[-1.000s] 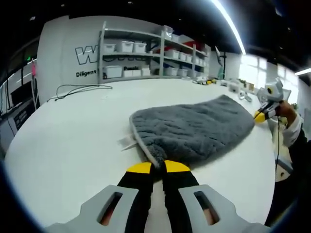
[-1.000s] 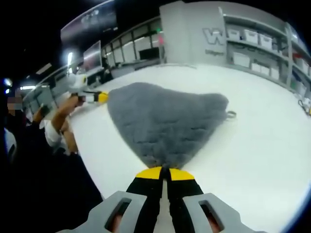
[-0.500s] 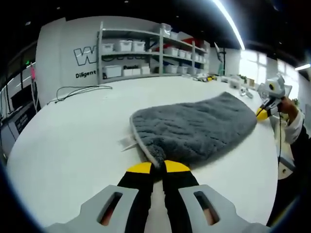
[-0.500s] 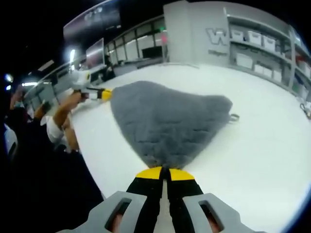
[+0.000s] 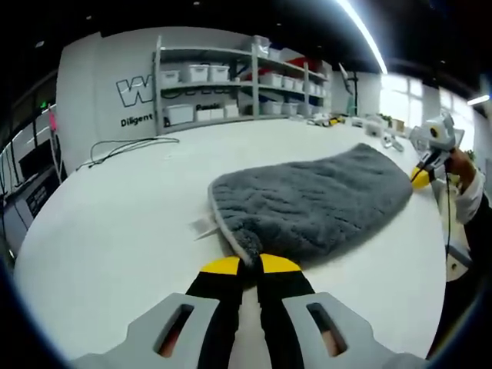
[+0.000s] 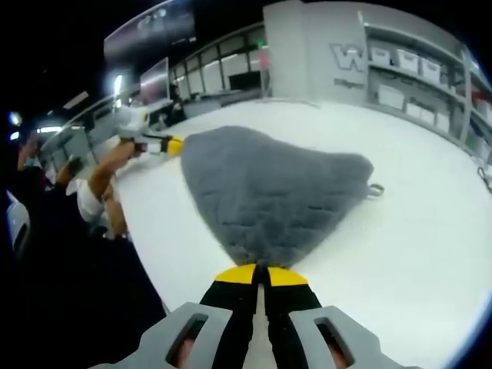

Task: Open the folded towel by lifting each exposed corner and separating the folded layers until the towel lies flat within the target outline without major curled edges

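Note:
A grey fluffy towel [image 5: 315,204] lies spread on the white table [image 5: 108,231], with a pale trimmed edge and a white tag [image 5: 204,227] on its left side. My left gripper [image 5: 250,265] is shut on the towel's near corner. At the far right, my right gripper [image 5: 421,177] pinches the opposite corner. In the right gripper view the towel [image 6: 269,192] fans out from my right gripper [image 6: 260,270], which is shut on its corner. The left gripper [image 6: 171,144] holds the far corner there, and a small hanging loop [image 6: 375,189] sticks out on the right.
Shelves with white bins [image 5: 207,92] stand behind the table. A black cable [image 5: 127,142] lies near the table's far side, and small items [image 5: 377,131] sit at the far right. A person's hand and sleeve [image 6: 100,184] hang over the table edge on the left.
Both grippers keep their hold. The towel's far corner, with the gripper on it, sits slightly farther out in each view, and the towel looks a little more stretched.

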Action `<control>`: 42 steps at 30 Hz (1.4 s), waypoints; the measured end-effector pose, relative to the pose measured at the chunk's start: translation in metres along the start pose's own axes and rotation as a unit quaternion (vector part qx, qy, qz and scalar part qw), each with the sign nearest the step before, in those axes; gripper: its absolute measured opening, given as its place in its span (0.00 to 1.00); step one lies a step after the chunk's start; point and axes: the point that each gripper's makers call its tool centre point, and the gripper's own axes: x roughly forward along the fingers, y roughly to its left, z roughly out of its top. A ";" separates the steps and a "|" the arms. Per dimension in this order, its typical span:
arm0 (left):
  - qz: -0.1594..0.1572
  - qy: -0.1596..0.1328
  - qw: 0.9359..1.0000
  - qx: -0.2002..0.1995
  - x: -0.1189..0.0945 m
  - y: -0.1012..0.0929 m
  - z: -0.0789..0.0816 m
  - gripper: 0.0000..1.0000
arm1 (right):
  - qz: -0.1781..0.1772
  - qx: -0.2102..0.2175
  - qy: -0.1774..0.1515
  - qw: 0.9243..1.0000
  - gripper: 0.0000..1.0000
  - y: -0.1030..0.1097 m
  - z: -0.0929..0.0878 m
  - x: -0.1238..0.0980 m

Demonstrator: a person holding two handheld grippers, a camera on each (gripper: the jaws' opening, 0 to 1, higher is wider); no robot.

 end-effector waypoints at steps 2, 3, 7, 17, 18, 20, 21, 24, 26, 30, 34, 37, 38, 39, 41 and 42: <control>0.002 -0.001 1.000 0.001 0.002 0.005 0.001 0.06 | 0.001 -0.001 0.001 1.000 0.00 0.002 0.000 0.000; 0.003 -0.001 1.000 0.002 0.002 0.006 0.002 0.06 | 0.001 -0.002 0.001 1.000 0.00 0.003 -0.001 0.000; 0.003 -0.001 1.000 0.000 0.004 0.009 0.003 0.06 | 0.004 -0.002 0.002 1.000 0.00 0.007 -0.002 0.000; 0.000 0.009 1.000 0.002 0.007 0.005 0.005 0.06 | 0.012 0.001 0.003 1.000 0.00 0.013 -0.001 -0.002; 0.000 0.010 1.000 0.006 0.008 0.005 0.005 0.06 | 0.012 0.001 0.003 1.000 0.00 0.013 -0.001 -0.002; 0.000 0.011 1.000 0.009 0.009 0.005 0.005 0.06 | 0.014 0.000 0.004 1.000 0.00 0.011 0.000 -0.002; 0.000 0.011 1.000 0.009 0.009 0.006 0.005 0.06 | 0.013 0.000 0.005 1.000 0.00 0.011 0.001 -0.002; -0.003 0.011 1.000 0.008 0.009 0.005 0.005 0.06 | 0.014 -0.001 0.006 1.000 0.00 0.011 0.001 -0.002; -0.003 0.012 1.000 0.008 0.010 0.005 0.005 0.06 | 0.015 -0.001 0.006 1.000 0.00 0.012 0.001 -0.002; -0.001 0.012 1.000 0.007 0.012 0.007 0.005 0.06 | 0.019 -0.013 0.003 1.000 0.00 0.014 0.002 -0.002; 0.000 0.017 1.000 0.002 0.014 0.008 0.006 0.06 | 0.020 -0.017 0.003 1.000 0.00 0.017 0.002 -0.001; -0.001 0.019 1.000 -0.003 0.015 0.008 0.006 0.06 | 0.023 -0.017 0.003 1.000 0.00 0.019 0.002 0.000; -0.002 0.019 1.000 -0.004 0.015 0.008 0.006 0.07 | 0.024 -0.016 0.003 1.000 0.00 0.019 0.002 0.000; -0.002 0.019 1.000 -0.006 0.015 0.008 0.006 0.07 | 0.024 -0.018 0.003 1.000 0.00 0.020 0.002 0.000; -0.003 0.018 1.000 -0.008 0.016 0.008 0.005 0.07 | 0.027 -0.020 0.004 0.999 0.00 0.021 0.001 0.000; -0.003 0.018 1.000 -0.009 0.016 0.009 0.005 0.07 | 0.028 -0.021 0.004 0.999 0.00 0.022 0.001 0.000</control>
